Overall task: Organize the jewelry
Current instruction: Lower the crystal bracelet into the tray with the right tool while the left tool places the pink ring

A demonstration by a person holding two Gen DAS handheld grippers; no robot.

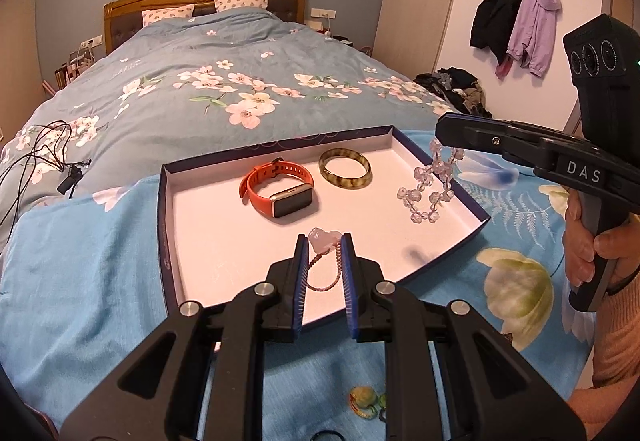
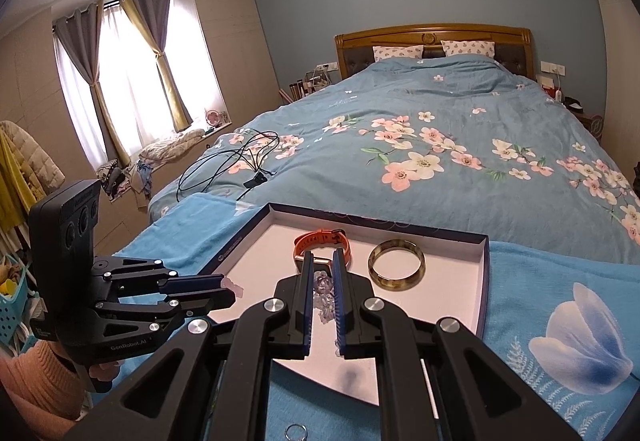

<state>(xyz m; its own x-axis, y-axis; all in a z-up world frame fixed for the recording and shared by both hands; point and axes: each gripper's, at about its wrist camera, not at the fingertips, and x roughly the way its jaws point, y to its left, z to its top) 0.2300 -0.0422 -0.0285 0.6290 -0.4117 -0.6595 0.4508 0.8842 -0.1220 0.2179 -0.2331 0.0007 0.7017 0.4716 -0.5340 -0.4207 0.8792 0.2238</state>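
A bedroom with a blue wall and a wide bed under a flowered quilt; at the near end a light-blue cloth carries a shallow dark-rimmed box lid with a white inside. In it lie an orange smartwatch with a rubbery strap and, just to its right, a glossy mottled green-brown bangle, the two apart.

The left gripper is clenched on a thin pink cord bracelet with a pale pink carved stone, held over the lid's near middle, cord looping back between the ridged blue pads. The right gripper is clamped on a string of clear faceted beads, which hangs limp from its tip over the lid's right side, its lowest beads at or just above the white floor.

Both pieces hang above open floor, so I judge each only needs lowering and letting go; the beads look nearer to landing. The bare patch lies near and left of the watch.
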